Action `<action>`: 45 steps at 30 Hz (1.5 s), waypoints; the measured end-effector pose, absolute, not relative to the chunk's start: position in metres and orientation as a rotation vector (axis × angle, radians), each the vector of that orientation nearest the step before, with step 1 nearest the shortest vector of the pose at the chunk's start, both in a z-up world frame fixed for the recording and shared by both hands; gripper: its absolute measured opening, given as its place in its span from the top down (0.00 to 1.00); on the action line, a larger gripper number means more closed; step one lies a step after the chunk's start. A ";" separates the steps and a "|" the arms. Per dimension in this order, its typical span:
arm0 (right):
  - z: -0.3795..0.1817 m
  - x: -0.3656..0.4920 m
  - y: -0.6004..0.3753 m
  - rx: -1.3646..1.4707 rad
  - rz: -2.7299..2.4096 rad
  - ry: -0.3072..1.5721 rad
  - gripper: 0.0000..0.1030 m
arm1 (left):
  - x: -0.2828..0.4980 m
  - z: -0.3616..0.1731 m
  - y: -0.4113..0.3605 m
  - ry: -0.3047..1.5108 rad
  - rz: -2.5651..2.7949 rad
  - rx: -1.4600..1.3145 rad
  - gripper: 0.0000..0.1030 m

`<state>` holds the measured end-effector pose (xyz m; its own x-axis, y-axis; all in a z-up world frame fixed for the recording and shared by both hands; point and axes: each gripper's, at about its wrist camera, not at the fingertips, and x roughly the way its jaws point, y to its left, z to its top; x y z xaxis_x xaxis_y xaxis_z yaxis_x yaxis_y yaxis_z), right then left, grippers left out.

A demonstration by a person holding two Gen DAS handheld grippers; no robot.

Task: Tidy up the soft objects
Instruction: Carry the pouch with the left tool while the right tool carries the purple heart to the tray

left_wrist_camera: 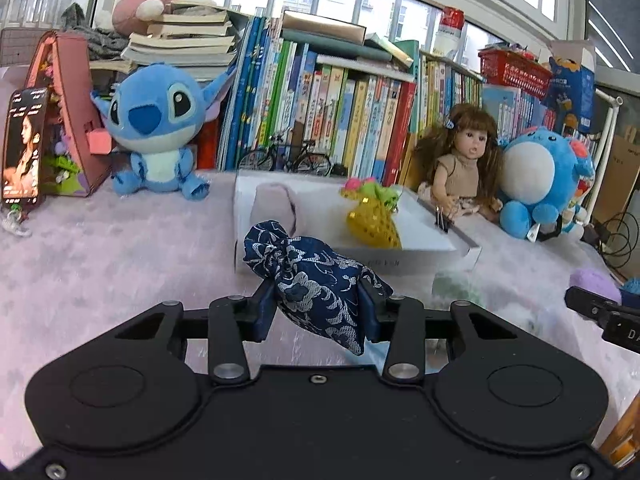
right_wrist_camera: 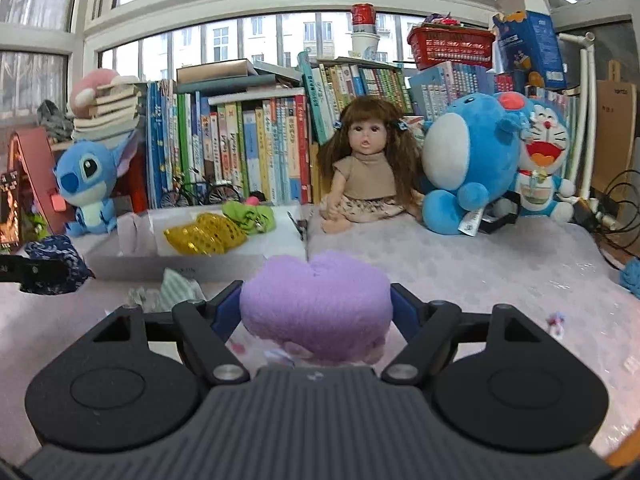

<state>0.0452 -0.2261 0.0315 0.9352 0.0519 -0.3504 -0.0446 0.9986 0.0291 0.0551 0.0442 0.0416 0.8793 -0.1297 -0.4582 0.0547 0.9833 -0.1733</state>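
Observation:
My left gripper (left_wrist_camera: 318, 300) is shut on a dark blue brocade pouch (left_wrist_camera: 312, 276) and holds it just in front of a shallow white box (left_wrist_camera: 400, 266). The box holds a pale pink pouch (left_wrist_camera: 276, 208) and a yellow-gold sequin pouch (left_wrist_camera: 374, 222) with a green top. My right gripper (right_wrist_camera: 316, 308) is shut on a purple plush heart (right_wrist_camera: 316, 304) and holds it above the pink fluffy cover, to the right of the box (right_wrist_camera: 176, 268). The left gripper with the blue pouch (right_wrist_camera: 56, 268) shows at the left edge of the right wrist view.
A green striped cloth (right_wrist_camera: 180, 286) lies in front of the box. Behind stand a Stitch plush (left_wrist_camera: 156, 128), a doll (right_wrist_camera: 366, 168), a blue round plush (right_wrist_camera: 468, 164), a Doraemon plush (right_wrist_camera: 544, 160) and a row of books (left_wrist_camera: 320, 116). Cables (right_wrist_camera: 620, 216) lie at the right.

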 end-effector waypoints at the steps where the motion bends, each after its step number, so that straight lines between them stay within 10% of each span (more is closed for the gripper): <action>1: 0.034 0.050 -0.225 0.033 0.060 0.362 0.25 | 0.058 0.045 0.044 0.484 -0.100 -0.158 0.61; 45: 0.042 0.274 -0.168 0.353 0.240 0.629 0.25 | 0.327 0.067 0.090 0.687 -0.052 -0.478 0.61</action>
